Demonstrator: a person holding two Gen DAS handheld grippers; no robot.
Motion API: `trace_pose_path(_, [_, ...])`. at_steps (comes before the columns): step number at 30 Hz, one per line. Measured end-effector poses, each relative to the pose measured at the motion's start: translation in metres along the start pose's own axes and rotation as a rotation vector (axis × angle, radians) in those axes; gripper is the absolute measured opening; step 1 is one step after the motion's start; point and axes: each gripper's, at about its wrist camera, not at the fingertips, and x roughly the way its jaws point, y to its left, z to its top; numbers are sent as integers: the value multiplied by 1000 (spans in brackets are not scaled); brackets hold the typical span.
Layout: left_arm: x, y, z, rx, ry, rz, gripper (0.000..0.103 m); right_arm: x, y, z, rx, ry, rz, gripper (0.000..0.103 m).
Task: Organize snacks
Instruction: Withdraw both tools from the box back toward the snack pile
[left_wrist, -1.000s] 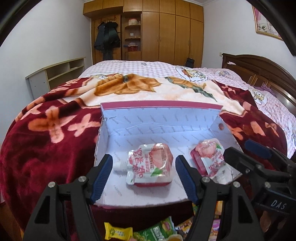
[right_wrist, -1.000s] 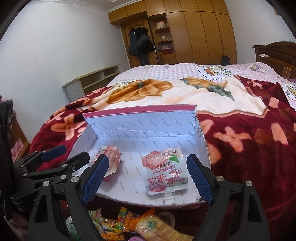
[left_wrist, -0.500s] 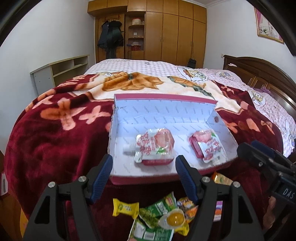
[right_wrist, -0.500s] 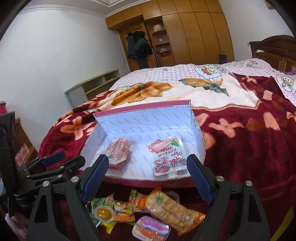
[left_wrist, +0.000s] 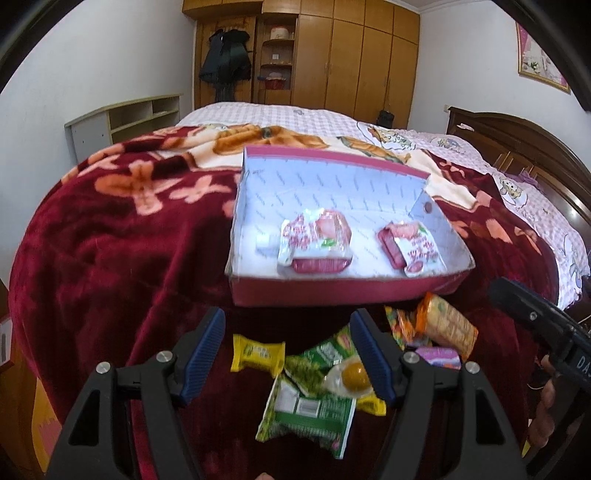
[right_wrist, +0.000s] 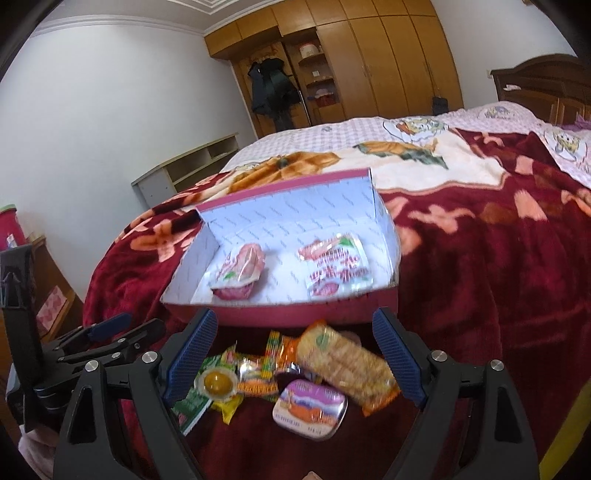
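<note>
A pink box (left_wrist: 343, 293) with a white inside lies on the red blanket and holds two pink pouches (left_wrist: 316, 240) (left_wrist: 413, 249). Loose snacks lie in front of it: a yellow candy (left_wrist: 258, 352), green packets (left_wrist: 310, 410), a yellow jelly cup (left_wrist: 352, 374) and an orange cracker pack (left_wrist: 448, 326). My left gripper (left_wrist: 287, 318) hangs open over this pile, holding nothing. My right gripper (right_wrist: 294, 317) is open above the cracker pack (right_wrist: 343, 363) and a purple tin (right_wrist: 310, 408), short of the box (right_wrist: 295, 314). Both pouches (right_wrist: 238, 271) (right_wrist: 336, 264) show there too.
The red floral blanket (left_wrist: 122, 251) covers the near end of a large bed. A wooden headboard (left_wrist: 517, 144) stands at the right, a wardrobe (left_wrist: 351, 59) at the back, a low shelf unit (left_wrist: 122, 118) at the left. A bedside cabinet (right_wrist: 48, 295) stands by the bed's left edge.
Both grippers have drawn back from the box, which now sits farther away. The pile of loose snacks has come into view beneath them. Neither jaw has opened or shut.
</note>
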Motion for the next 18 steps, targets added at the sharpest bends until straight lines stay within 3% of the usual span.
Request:
trace_pose_path(9, [-3, 0, -25, 26, 26, -12, 74, -12, -4, -22, 32, 20, -15, 88])
trace_pose_path(18, [9, -7, -51, 66, 101, -34, 74, -16, -5, -43, 29, 42, -36, 88])
